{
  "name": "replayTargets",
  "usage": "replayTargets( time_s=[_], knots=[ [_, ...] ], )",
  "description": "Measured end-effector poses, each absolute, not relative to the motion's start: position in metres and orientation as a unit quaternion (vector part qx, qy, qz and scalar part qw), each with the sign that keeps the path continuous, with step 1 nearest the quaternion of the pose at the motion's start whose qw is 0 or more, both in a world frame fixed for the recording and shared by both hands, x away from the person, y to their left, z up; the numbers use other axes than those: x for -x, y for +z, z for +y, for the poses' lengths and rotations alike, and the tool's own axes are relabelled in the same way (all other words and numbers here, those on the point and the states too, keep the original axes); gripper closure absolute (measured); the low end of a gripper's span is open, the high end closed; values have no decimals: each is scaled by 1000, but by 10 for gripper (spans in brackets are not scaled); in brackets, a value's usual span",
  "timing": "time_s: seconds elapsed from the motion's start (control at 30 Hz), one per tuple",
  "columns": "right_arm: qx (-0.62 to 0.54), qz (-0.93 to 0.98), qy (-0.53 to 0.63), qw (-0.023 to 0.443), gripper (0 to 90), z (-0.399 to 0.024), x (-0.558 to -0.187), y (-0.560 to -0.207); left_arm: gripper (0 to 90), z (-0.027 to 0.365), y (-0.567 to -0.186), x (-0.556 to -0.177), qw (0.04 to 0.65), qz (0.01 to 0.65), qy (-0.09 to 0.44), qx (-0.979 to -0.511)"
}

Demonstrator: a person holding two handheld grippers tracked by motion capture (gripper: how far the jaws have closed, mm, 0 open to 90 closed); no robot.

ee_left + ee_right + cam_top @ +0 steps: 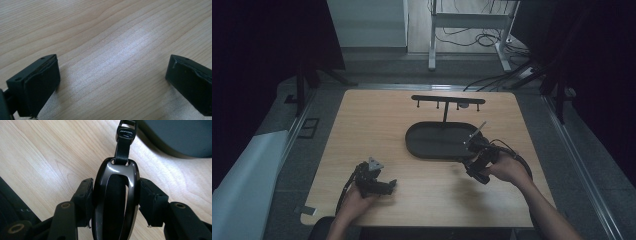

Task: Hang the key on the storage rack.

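Now | headphones (113, 202) clamped at the glossy earcup by right hand-held gripper (115, 202) | slippery, stiff shell | left hand-held gripper (112, 80) open.

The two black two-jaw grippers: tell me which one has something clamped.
The right gripper: its jaws press a glossy dark oval key fob. The left gripper stands open over bare wooden table.

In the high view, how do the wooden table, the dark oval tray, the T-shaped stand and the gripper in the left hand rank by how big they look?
1. wooden table
2. dark oval tray
3. T-shaped stand: its top bar looks slightly narrower than the tray
4. left gripper, though it lies nearer the camera, which flatters it.
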State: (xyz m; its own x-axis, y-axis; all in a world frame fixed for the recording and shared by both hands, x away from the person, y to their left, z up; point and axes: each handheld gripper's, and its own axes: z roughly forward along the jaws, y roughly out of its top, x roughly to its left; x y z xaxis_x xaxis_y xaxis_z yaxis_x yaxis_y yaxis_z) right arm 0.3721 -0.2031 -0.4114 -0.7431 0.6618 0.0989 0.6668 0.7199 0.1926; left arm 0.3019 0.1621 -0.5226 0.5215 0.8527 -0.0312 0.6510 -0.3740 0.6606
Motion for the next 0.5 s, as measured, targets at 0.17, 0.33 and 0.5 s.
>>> replayTargets(
  time_s=[0.17,0.33,0.5],
  knots=[
    [362,-926,-111,6,482,-206,-378,-402,0,162,-523,-302,315,462,160,-813],
    [364,-925,-108,-1,482,-208,-381,-397,0,162,-523,-302,315,463,160,-813],
    [370,-923,-108,-4,483,-211,-386,-390,0,162,-523,-302,315,462,160,-814]
  ],
)
